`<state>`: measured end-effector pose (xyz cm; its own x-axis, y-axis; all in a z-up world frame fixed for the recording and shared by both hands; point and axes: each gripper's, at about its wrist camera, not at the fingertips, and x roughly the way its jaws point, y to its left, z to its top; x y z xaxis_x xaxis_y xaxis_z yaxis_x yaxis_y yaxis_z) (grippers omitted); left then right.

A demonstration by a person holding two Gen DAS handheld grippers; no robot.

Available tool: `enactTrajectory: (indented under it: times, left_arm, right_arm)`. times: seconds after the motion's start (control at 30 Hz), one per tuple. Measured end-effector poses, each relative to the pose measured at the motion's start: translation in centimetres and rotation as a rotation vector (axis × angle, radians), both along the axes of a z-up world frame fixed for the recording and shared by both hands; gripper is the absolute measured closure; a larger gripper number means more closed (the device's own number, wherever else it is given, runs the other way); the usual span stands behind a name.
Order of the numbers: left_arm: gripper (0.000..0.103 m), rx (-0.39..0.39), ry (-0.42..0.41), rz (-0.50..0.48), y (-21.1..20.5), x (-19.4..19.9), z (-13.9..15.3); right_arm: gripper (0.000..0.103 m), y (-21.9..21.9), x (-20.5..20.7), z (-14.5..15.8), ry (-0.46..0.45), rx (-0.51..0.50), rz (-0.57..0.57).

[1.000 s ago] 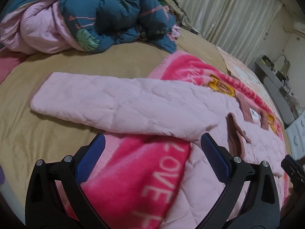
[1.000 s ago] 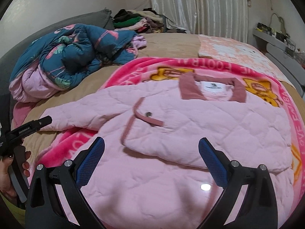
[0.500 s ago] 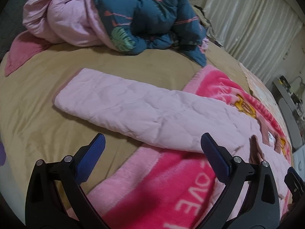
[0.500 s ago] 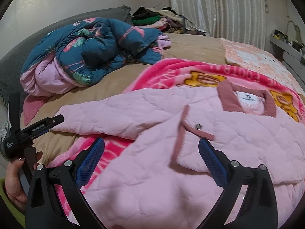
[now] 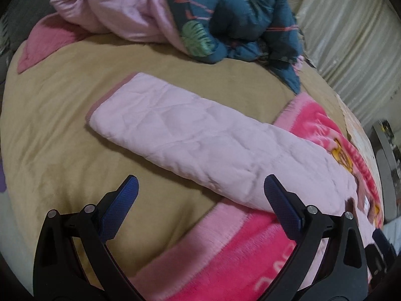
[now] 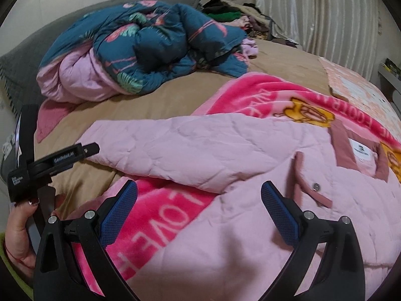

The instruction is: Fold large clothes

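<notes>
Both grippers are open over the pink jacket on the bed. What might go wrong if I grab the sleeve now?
The left gripper could pinch the tan bedsheet beneath the sleeve. The pink blanket under the pink jacket may drag along when folded.

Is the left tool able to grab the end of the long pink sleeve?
Probably yes. The left tool is open and empty, and the quilted pink jacket sleeve lies flat on the tan bedsheet ahead of it, with nothing covering its cuff.
</notes>
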<state>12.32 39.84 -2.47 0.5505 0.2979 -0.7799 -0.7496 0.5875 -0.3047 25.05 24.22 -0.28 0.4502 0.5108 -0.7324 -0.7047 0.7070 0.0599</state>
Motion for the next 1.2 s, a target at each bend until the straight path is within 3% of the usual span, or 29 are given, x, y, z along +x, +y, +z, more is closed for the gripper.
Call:
enactTrajectory:
  times: [0.13, 0.23, 0.4, 0.63, 0.87, 0.9, 0.93, 1.0, 1.1, 1.2]
  left_arm:
    - [0.009, -0.066, 0.006, 0.051, 2.0, -0.1, -1.7]
    - [0.009, -0.172, -0.023, 0.096, 3.5, -0.2, -3.7]
    - [0.009, -0.278, -0.053, 0.131, 4.8, 0.1, -6.1]
    - [0.009, -0.274, -0.082, 0.171, 6.5, 0.6, -6.8]
    - [0.011, -0.262, -0.120, 0.230, 8.2, 1.0, -7.1]
    - [0.021, -0.248, -0.114, 0.230, 8.4, 1.1, -7.1]
    - [0.039, -0.234, -0.108, 0.232, 8.5, 1.2, -7.1]
    - [0.054, -0.210, -0.083, 0.241, 8.7, 1.0, -7.0]
    - [0.082, -0.196, -0.116, 0.239, 8.9, 0.4, -6.1]
    - [0.089, -0.156, -0.180, 0.210, 8.6, 0.1, -3.8]
  right_arm:
    - [0.005, 2.0, 0.3, -0.9, 0.012, -0.025, 0.023]
    - [0.005, 2.7, 0.5, -1.6, 0.024, -0.027, 0.026]
    - [0.005, 2.2, 0.8, -2.5, 0.033, -0.016, -0.005]
    - [0.005, -2.3, 1.7, -2.9, 0.094, 0.078, -0.130]
    - [0.005, -7.6, 2.3, -2.1, 0.091, 0.115, -0.218]
    - [0.005, -8.2, 2.4, -2.1, 0.090, 0.119, -0.229]
    - [0.005, -9.0, 2.6, -1.9, 0.087, 0.123, -0.243]
    - [0.005, -10.2, 2.8, -1.8, 0.080, 0.130, -0.264]
    - [0.005, -12.4, 3.0, -1.7, 0.083, 0.156, -0.308]
    - [0.005, -13.7, 3.0, -1.8, 0.091, 0.177, -0.339]
